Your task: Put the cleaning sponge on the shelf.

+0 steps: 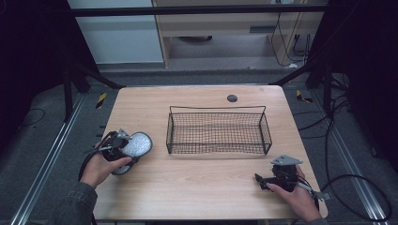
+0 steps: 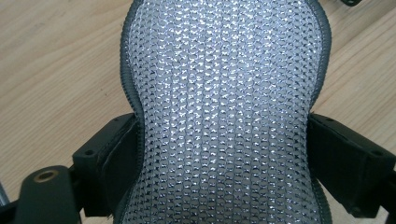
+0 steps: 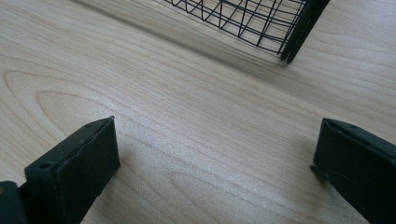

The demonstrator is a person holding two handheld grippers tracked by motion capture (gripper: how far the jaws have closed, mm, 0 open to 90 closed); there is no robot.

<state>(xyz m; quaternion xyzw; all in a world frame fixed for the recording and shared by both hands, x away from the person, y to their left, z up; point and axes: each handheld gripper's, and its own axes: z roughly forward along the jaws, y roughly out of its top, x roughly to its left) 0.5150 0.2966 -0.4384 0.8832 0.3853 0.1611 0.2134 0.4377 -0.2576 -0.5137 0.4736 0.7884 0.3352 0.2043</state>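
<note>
One silver insole [image 2: 224, 112], one basket [image 1: 218, 132]

We cannot tell what the silver mesh-covered object [image 2: 224, 112] is: the left gripper view cuts it off at top and bottom, and in the high view the left gripper [image 1: 123, 149] hides its near part. The wire basket [image 3: 247, 21] is cropped to one corner, slightly blurred.

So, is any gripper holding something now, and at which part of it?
The left gripper holds a silvery mesh insole, clamped across its narrow waist, both jaws pressing its grey edges. The right gripper is open and holds nothing.
</note>
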